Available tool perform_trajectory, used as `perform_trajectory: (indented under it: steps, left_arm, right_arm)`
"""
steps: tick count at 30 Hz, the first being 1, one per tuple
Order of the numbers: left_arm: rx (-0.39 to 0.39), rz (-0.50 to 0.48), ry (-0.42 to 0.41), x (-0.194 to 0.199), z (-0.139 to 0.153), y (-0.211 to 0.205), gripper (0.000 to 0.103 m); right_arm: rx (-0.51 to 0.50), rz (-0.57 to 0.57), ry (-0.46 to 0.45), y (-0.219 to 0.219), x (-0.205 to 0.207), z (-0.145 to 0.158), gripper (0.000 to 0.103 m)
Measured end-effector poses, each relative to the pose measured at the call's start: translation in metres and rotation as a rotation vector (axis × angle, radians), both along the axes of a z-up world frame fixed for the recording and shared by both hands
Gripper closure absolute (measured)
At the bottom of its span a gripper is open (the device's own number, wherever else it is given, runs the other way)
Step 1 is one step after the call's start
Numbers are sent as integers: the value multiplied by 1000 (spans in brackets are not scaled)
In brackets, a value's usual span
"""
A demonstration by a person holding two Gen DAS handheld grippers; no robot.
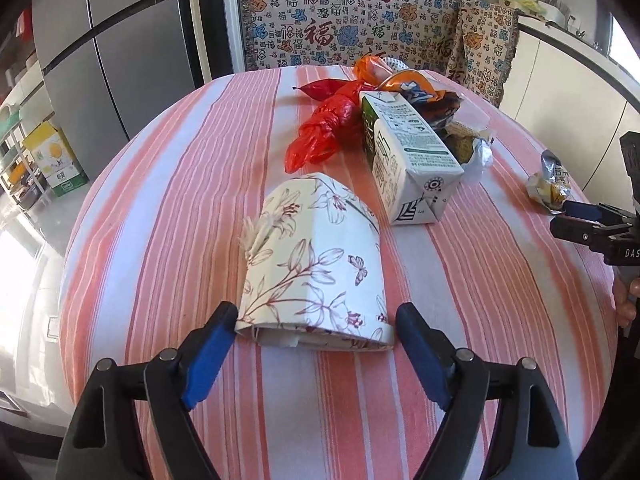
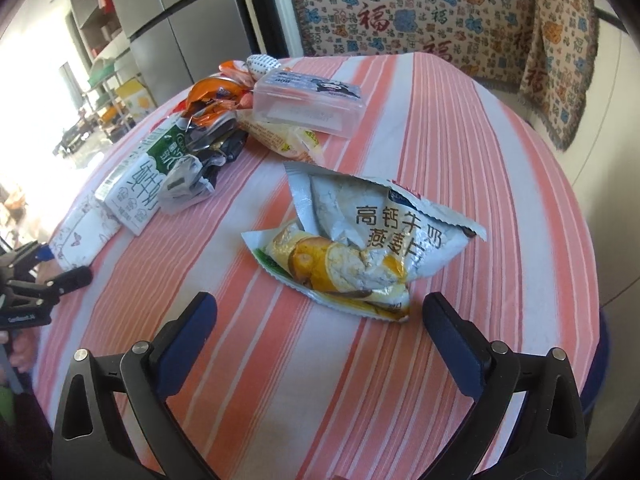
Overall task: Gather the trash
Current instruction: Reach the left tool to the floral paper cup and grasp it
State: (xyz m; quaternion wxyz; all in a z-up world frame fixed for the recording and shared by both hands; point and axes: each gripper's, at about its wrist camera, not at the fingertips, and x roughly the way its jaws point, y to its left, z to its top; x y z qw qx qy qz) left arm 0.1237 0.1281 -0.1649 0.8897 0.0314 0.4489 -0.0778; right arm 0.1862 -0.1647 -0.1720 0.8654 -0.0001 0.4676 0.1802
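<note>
Paper, printed with flowers, formed the flattened cup (image 1: 314,264) that lay on its side on the striped cloth (image 1: 168,208), just ahead of the left gripper (image 1: 316,336). The jaws stood wide apart, one finger at each end of the crushed rim, gripping nothing. The cup looked light and already creased; it would likely fold further under pressure and was best pinched across the flat rim, where the layers doubled.

The right gripper (image 2: 320,332) was likewise open and empty, with the foil wrapper (image 2: 360,240) lying on the cloth just beyond its fingers. The wrapper appeared thin, crinkled and slick, so a bite on the bunched middle would probably hold better than one on a loose edge.

Further back lay the carton (image 1: 404,156), a knotted red bag (image 1: 324,128) and a clear box (image 2: 308,100). The carton seemed stiff; whether it was empty could not be told.
</note>
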Motion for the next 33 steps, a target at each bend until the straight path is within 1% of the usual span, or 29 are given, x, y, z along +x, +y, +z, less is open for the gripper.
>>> perform_trajectory:
  steps: [3, 6, 8, 12, 16, 18, 19, 20, 21, 22, 23, 27, 28, 29, 30, 31, 32, 33]
  left_arm:
    - [-49, -10, -19, -8, 7, 8, 20]
    - [-84, -32, -45, -7, 19, 11, 20]
    - [-72, -46, -43, -1, 21, 9, 20]
    - [-26, -77, -13, 18, 16, 0, 20]
    - [-30, -93, 8, 30, 13, -4, 20]
    - [-19, -106, 7, 29, 13, -6, 21]
    - [-6, -109, 4, 28, 12, -7, 33]
    - [-4, -116, 8, 27, 11, -7, 37]
    - [-5, -114, 0, 26, 11, -7, 37]
    - [-12, -111, -3, 24, 10, -6, 38]
    - [-19, -106, -7, 23, 10, -6, 39]
    - [-39, -79, -24, 14, 9, -4, 40]
    - [-44, -72, -25, 13, 9, -4, 40]
    - [-47, -67, -26, 12, 9, -4, 40]
    - [-45, -64, -28, 10, 9, -4, 40]
    - [-42, -59, -30, 8, 9, -4, 40]
    - [-38, -56, -32, 7, 9, -5, 40]
    - [-37, -54, -35, 6, 9, -6, 40]
  right_arm:
    - [-1, 18, 10, 0, -3, 5, 1]
    - [-33, 25, 14, 5, 3, 8, 1]
    - [-48, 2, 26, 6, 11, 10, 1]
    - [-40, -14, 78, 6, 25, 9, 1]
    - [-54, -19, 88, 8, 32, 9, 3]
    - [-53, -14, 100, 7, 33, 9, 23]
    - [-51, -13, 106, 6, 34, 9, 42]
    - [-43, -10, 107, 6, 33, 9, 67]
    - [-30, -9, 103, 4, 32, 10, 74]
    - [-26, -11, 99, 2, 30, 11, 91]
    - [-20, -12, 96, 1, 28, 12, 93]
    - [-13, 9, 101, 1, 23, 14, 93]
    - [-15, 23, 104, 1, 21, 15, 91]
    - [-14, 34, 104, 1, 19, 16, 84]
    - [-13, 43, 101, 1, 16, 18, 73]
    - [-12, 55, 93, 0, 13, 21, 46]
    - [-14, 62, 75, -1, 10, 25, 35]
    - [-28, 66, 55, -2, 9, 30, 35]
